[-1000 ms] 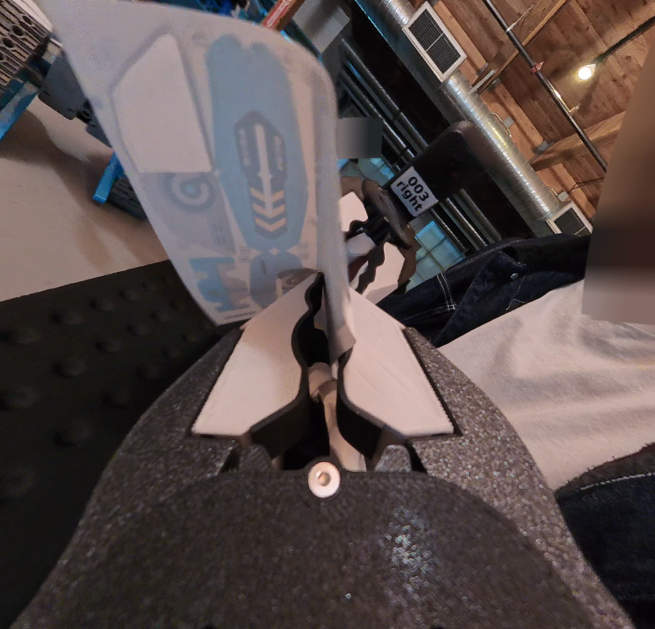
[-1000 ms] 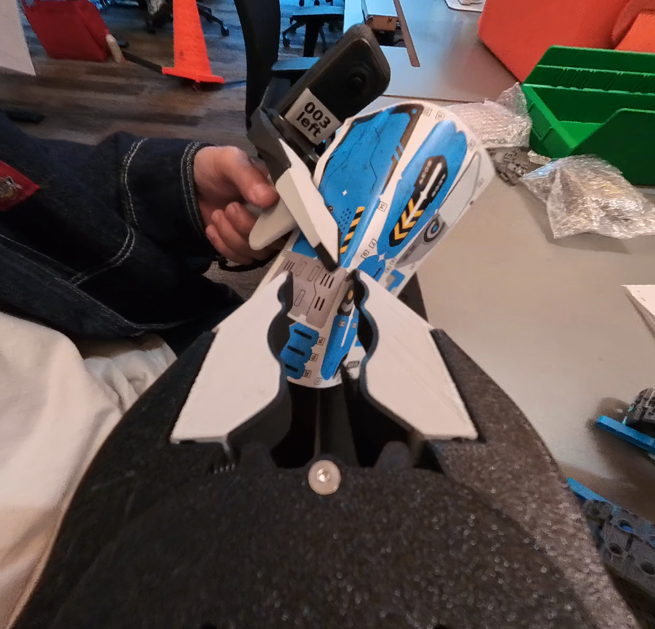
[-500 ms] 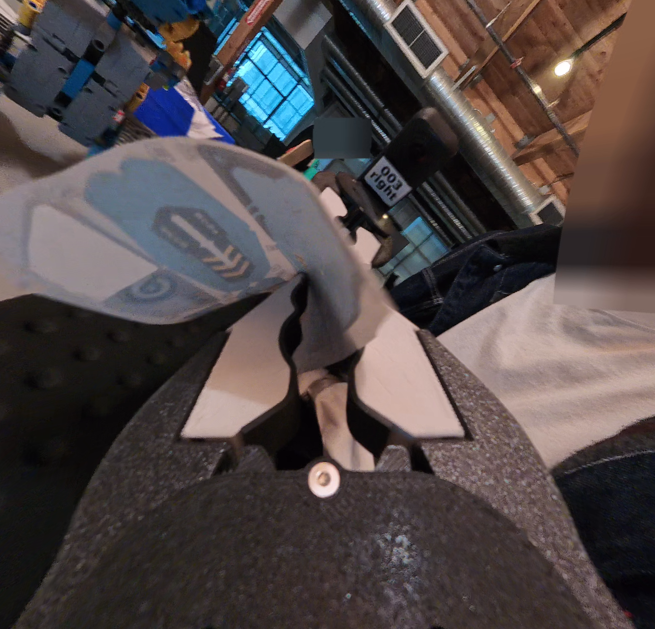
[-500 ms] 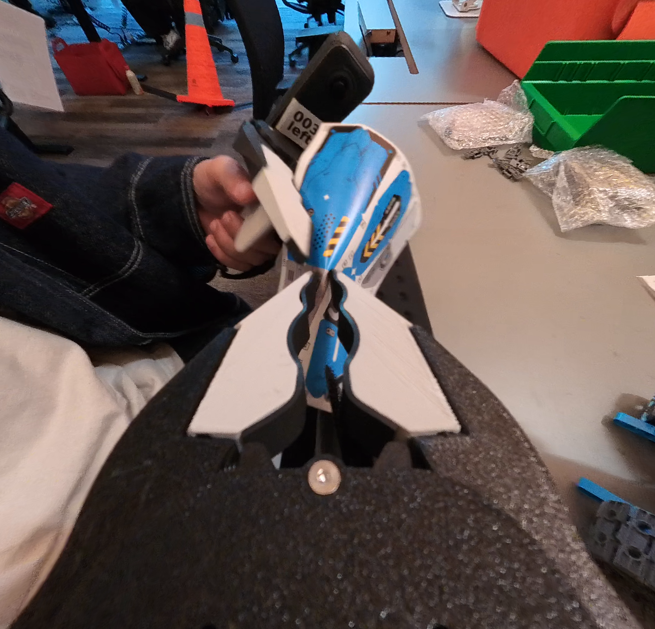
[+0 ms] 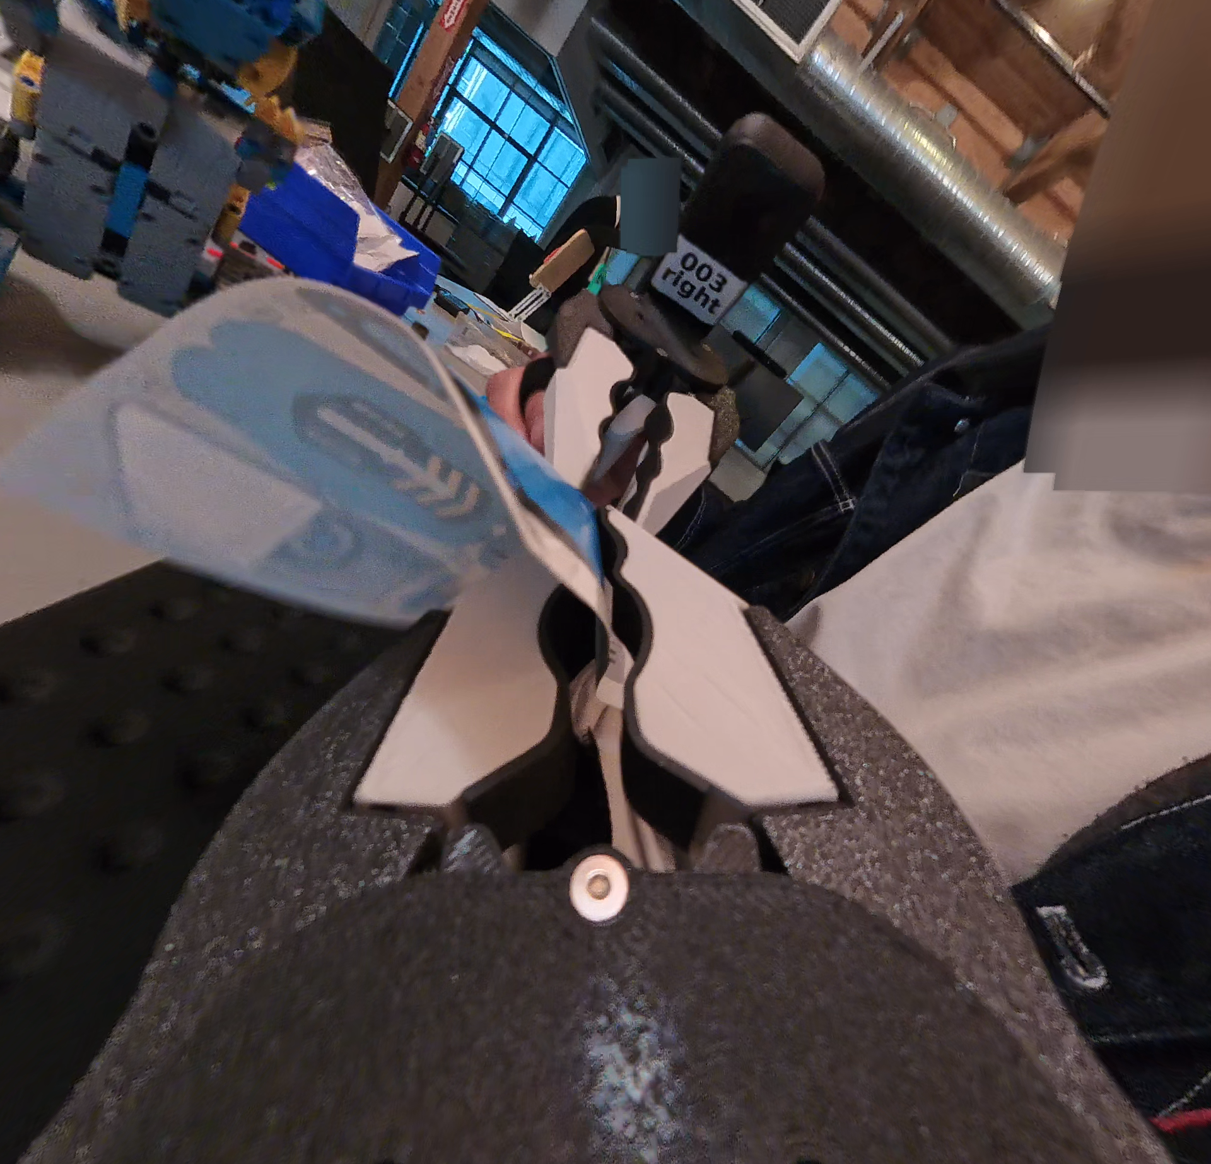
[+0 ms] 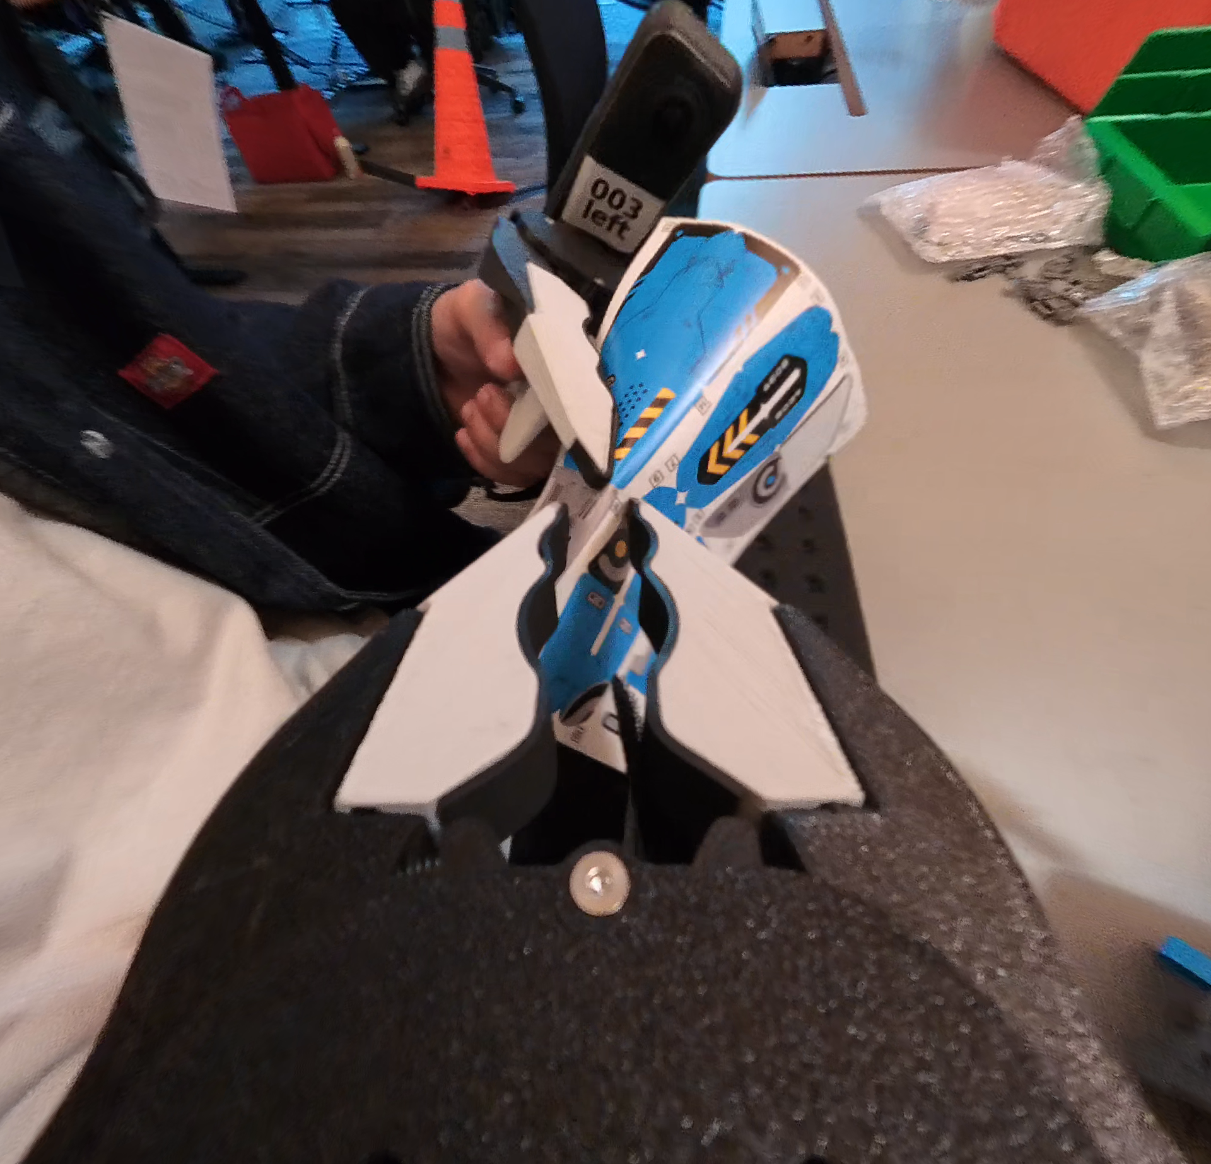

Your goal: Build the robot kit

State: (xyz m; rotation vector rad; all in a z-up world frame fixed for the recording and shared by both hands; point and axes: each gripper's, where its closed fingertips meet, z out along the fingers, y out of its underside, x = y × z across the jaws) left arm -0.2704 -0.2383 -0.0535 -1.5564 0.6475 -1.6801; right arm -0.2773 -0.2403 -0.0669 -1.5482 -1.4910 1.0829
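Between the left gripper's (image 5: 606,569) pressed-together jaws sits one edge of a blue-and-white sticker sheet (image 6: 714,385), which curls off toward 10 o'clock; the right gripper (image 6: 599,529) pinches the same sheet's lower end. Both grips are made, and the sheet hangs bent above the black studded mat (image 5: 131,706), with the grey surface (image 6: 983,477) at 2 o'clock.

The right tongs (image 6: 597,516) pinch the lower end of a blue-and-white sticker sheet (image 6: 721,372), which curls up toward twelve o'clock. The left tongs (image 6: 593,461), held in a hand (image 6: 472,372) at ten o'clock, grip the same sheet. On the grey bench (image 6: 983,542), bubble wrap (image 6: 996,215) lies beside a green bin (image 6: 1160,169) at two o'clock.
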